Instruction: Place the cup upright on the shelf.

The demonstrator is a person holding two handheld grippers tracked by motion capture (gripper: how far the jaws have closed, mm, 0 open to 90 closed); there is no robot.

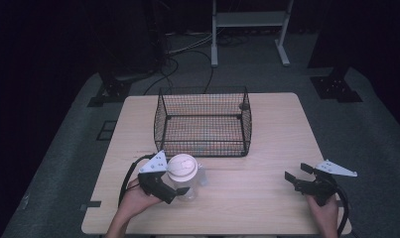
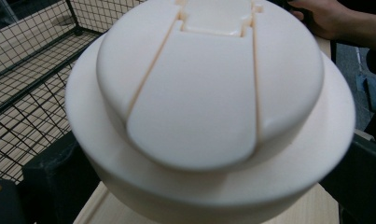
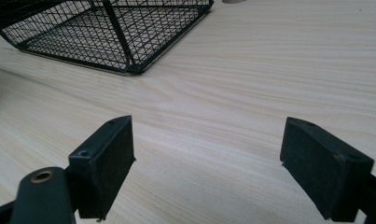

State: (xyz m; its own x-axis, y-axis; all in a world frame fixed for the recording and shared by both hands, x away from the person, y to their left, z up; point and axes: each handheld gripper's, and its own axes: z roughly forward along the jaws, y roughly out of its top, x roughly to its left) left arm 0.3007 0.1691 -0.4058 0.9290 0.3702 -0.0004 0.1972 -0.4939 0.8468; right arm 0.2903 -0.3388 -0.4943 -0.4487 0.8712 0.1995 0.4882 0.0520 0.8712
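At the worktop's near left edge, the left gripper [image 1: 173, 184] clasped a clear jar [image 1: 190, 181] with a cream lid [image 1: 182, 167].

The jar stood just in front of the wire basket [image 1: 203, 121], near the edge. The grip looked set on the smooth clear body under the lid, so a lift could let it slip or tilt; I judged a swing toward the basket might knock its near rim. The left hand [image 1: 138, 197] came in low, its gripper angled inward. The right gripper [image 1: 299, 182] rested well apart at the worktop's [image 1: 267, 198] right, jaws spread, holding nothing, pointed toward the middle.
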